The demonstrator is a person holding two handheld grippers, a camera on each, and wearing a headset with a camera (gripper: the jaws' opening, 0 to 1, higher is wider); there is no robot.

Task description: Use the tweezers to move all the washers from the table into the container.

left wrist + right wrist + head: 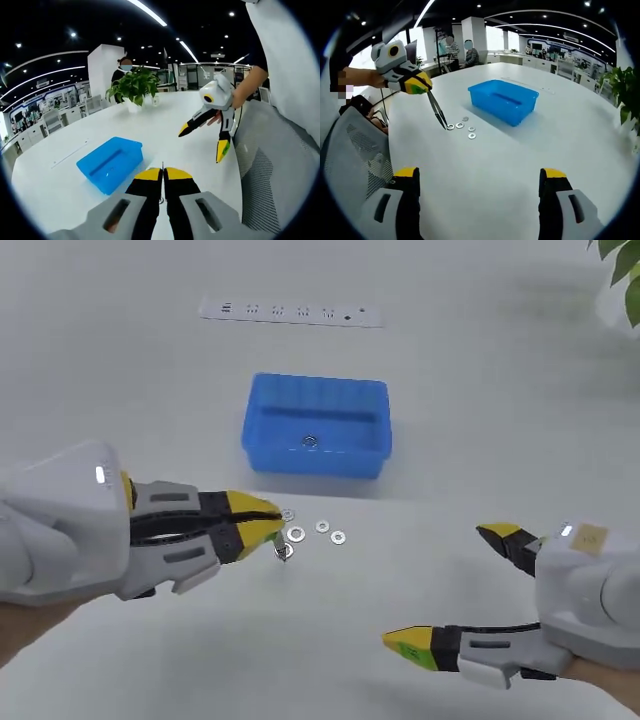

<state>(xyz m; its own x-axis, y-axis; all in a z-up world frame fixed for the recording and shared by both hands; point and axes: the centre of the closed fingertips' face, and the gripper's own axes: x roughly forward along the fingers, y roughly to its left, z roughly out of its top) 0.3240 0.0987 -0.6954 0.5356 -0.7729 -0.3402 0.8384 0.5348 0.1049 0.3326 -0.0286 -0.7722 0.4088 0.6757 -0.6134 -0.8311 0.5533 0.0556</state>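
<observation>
Wide white counter, blue container just beyond the scattered washers. Left gripper, clamped on the tweezers, is the near one, tips slanting down onto the closest washer, container dead ahead. Right gripper gapes wide, empty, well off to the side.

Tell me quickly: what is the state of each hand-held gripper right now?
Left hand-held gripper: shut on the tweezers.
Right hand-held gripper: open, holding nothing.
</observation>
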